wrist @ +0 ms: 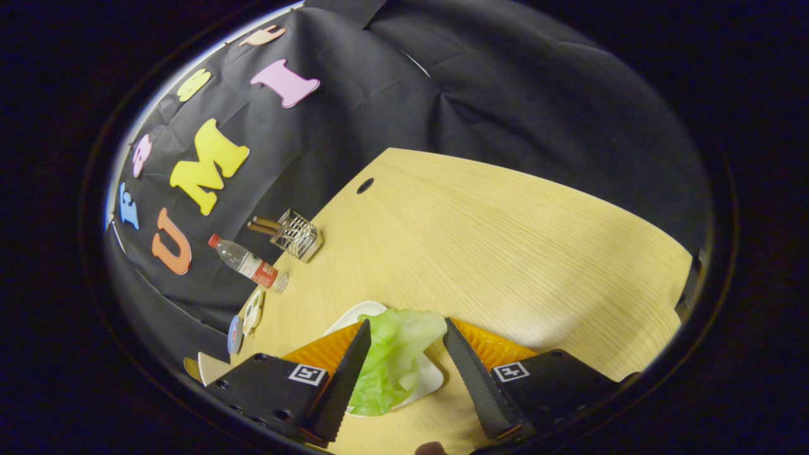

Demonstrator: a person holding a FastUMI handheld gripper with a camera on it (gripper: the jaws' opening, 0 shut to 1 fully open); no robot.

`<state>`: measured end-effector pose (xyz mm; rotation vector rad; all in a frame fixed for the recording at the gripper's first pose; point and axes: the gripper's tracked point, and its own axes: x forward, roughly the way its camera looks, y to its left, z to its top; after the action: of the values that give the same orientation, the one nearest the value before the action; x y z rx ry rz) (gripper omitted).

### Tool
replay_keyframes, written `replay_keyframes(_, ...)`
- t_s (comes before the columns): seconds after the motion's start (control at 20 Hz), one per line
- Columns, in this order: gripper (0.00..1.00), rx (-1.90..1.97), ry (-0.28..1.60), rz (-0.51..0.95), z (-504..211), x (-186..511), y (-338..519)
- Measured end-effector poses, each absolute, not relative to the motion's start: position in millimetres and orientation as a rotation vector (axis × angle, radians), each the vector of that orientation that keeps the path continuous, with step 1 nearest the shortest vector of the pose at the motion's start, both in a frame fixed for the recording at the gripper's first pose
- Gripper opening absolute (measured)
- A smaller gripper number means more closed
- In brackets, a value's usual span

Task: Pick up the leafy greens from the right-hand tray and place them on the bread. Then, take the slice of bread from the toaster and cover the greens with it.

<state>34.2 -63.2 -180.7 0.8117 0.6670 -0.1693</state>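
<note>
Between your two fingers [341, 373] lies the greens [395, 357], a pale leaf resting on a white tray [433, 378]. Your gripper [414, 379] is spread wide. Its left finger sits right at the leaf's edge, maybe touching it, and its right finger stands apart from it, so you are not pinching the leaf yet.

Under the fingers you can see an orange plate [499, 346] beside the tray. Beyond them the wooden table [493, 240] runs off bare. Far off at its back edge stand a wire rack [296, 235] with sticks in it and a water bottle [248, 262].

You seem to be at the very start. The leaf is not lifted. You have to grab it, put it on the bread, then fetch the toaster slice and cover it.
</note>
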Motion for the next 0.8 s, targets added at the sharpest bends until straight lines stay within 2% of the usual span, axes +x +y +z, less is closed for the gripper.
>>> replay_keyframes(0.15, 0.71, 0.833, 0.666, -0.176, -184.7, 36.9, -63.4)
replay_keyframes(0.3, 0.24, 0.849, 0.674, -0.189, -188.5, 34.8, -64.7)
replay_keyframes(0.4, 0.16, 0.828, 0.672, -0.186, -188.3, 33.8, -65.6)
replay_keyframes(0.5, 0.01, 0.811, 0.649, -0.178, -178.1, 34.2, -64.2)
replay_keyframes(0.8, 0.01, 0.742, 0.551, -0.107, -128.7, 28.7, -43.6)
